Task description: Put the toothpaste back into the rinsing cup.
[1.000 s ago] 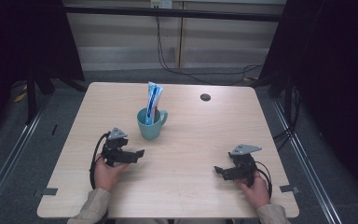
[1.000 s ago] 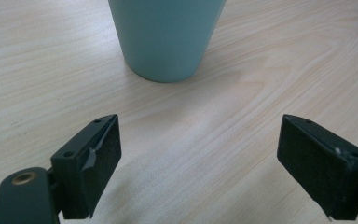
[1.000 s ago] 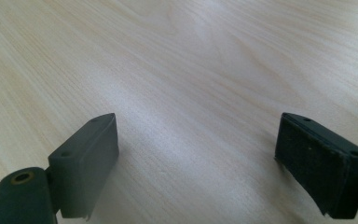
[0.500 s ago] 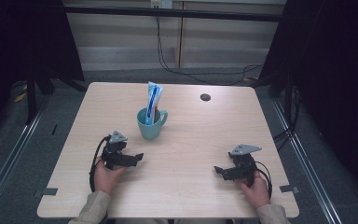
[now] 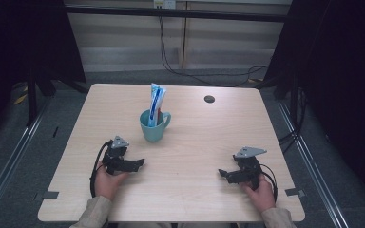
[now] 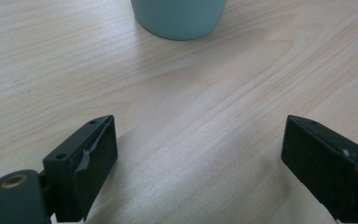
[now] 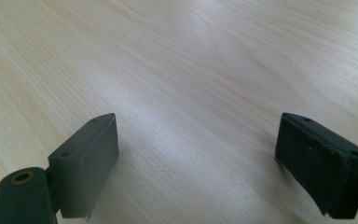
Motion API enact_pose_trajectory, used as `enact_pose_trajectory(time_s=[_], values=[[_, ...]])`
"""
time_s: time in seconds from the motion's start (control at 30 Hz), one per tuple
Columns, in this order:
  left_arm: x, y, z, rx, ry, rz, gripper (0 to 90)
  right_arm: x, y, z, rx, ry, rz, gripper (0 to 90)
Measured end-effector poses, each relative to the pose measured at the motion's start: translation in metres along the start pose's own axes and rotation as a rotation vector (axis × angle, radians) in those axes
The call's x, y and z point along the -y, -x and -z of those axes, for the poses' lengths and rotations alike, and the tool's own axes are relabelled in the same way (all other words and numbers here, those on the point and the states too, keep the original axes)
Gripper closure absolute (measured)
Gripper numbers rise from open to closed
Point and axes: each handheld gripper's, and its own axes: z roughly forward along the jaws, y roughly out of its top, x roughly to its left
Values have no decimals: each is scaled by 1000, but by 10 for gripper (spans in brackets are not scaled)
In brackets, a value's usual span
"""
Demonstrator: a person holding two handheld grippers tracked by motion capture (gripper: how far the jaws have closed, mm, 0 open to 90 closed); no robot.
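Note:
A teal mug stands upright at the middle of the wooden table, with a blue and white tube standing in it. My left gripper rests low on the table, near and left of the mug, held by a hand. In the left gripper view its jaws stand wide apart over bare wood, open, with the mug's base ahead. My right gripper sits near the front right of the table, pointing left. It is open too, with only wood between its fingertips.
A small dark round grommet sits in the tabletop at the far right of centre. Cables hang behind the table's far edge. Metal rails run along the floor on both sides.
My left gripper has slid a little toward the near edge of the table. The right gripper, mug and tube have stayed put.

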Motion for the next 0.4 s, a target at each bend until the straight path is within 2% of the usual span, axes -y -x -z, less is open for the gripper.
enact_pose_trajectory(time_s=[0.13,0.17,0.27,0.33,0.4], values=[[1,0,0,-4,6,-1,105,0,0,0,0,0,0,128],[1,1,0,-18,0,-19,105,0,0,0,0,0,0,128],[2,4,-2,-30,0,-40,103,0,0,0,0,0,0,128],[2,5,-2,-44,-18,-72,96,0,0,0,0,0,0,128],[2,5,-2,-43,-19,-72,91,0,0,0,0,0,0,128]])
